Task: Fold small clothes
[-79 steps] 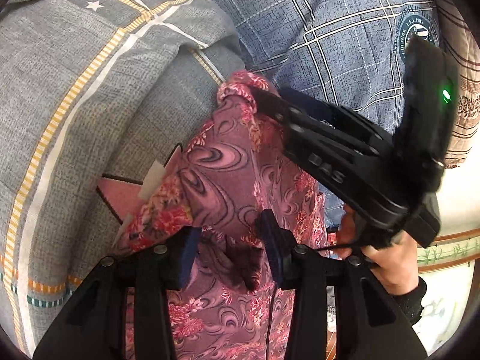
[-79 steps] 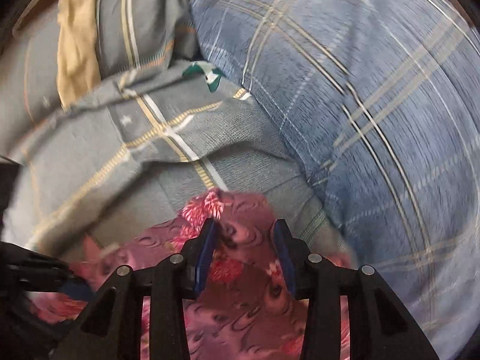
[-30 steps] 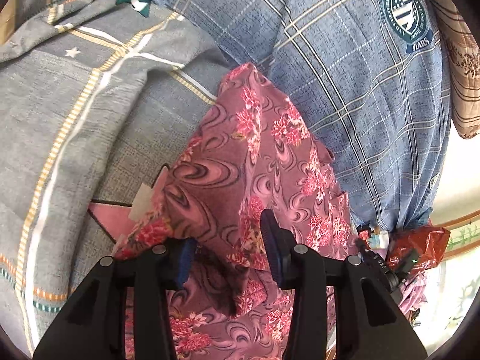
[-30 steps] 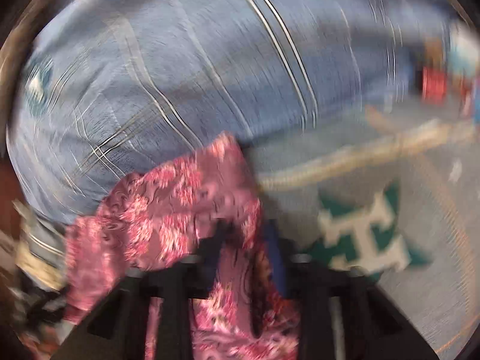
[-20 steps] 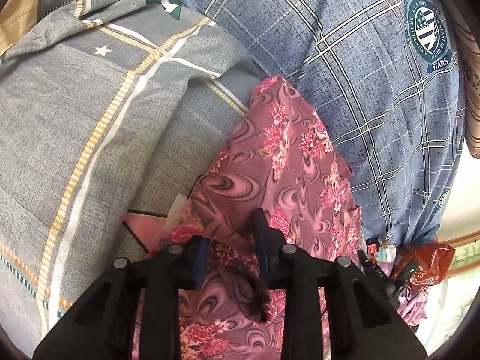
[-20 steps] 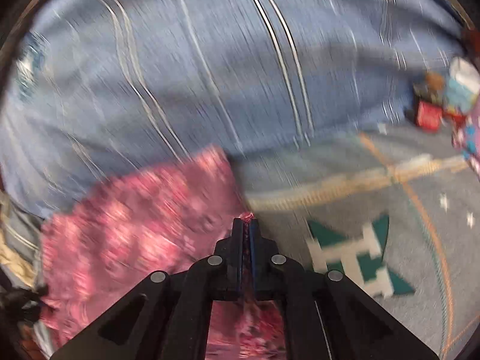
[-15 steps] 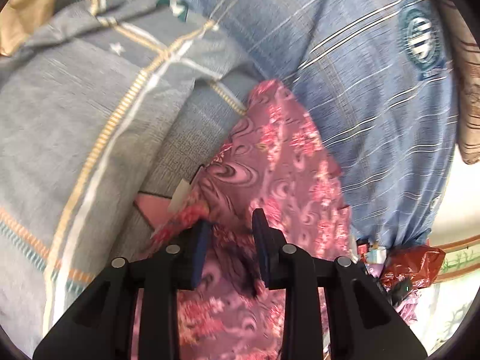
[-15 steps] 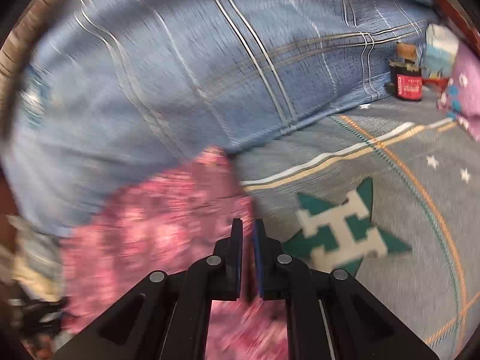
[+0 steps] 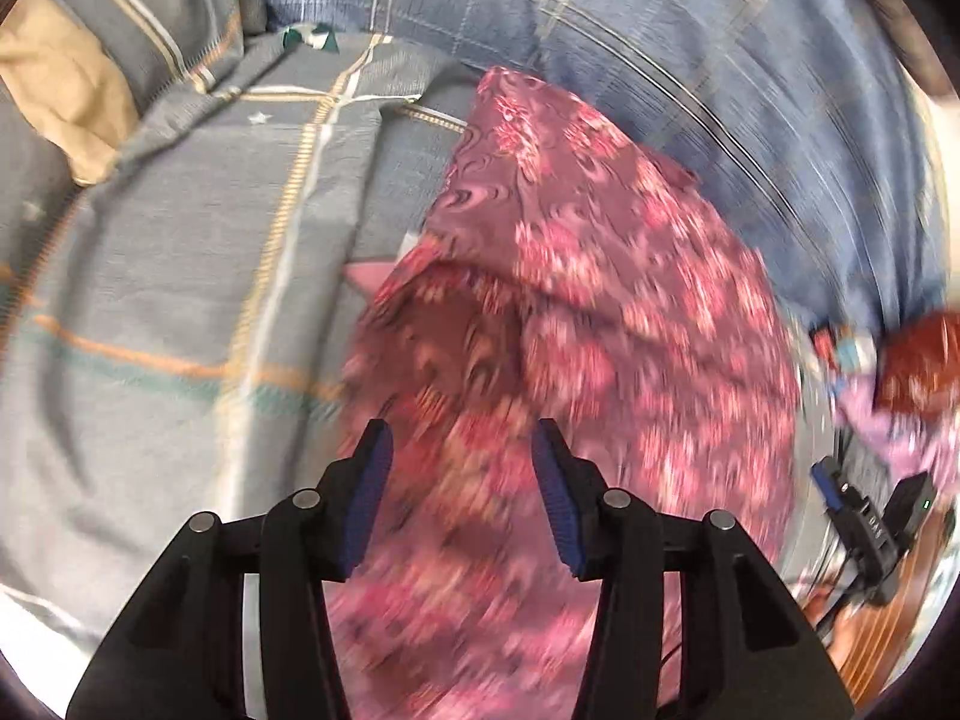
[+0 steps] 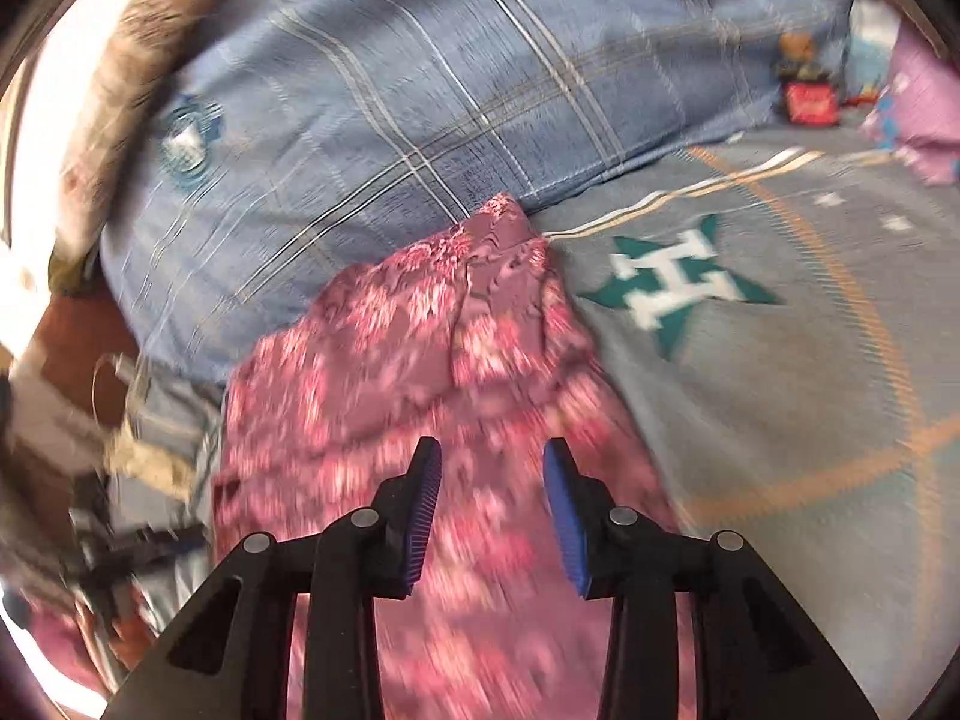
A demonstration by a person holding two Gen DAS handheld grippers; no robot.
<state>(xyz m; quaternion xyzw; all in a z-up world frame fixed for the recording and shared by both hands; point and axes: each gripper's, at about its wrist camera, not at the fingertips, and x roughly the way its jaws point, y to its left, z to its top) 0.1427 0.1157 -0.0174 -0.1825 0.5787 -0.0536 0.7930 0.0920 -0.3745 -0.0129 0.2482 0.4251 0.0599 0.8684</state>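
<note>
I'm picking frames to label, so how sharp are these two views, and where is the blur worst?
Left wrist: gripper crisp, pink floral garment smeared toward the bottom and right, grey bedding only mildly soft. Right wrist: gripper crisp, garment and left edge streaked, star emblem readable.

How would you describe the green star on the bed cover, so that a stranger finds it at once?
Start from the grey striped bed cover below the blue checked quilt. The green star is printed there, just right of the pink floral garment. Alone there, it bears a white letter H.
</note>
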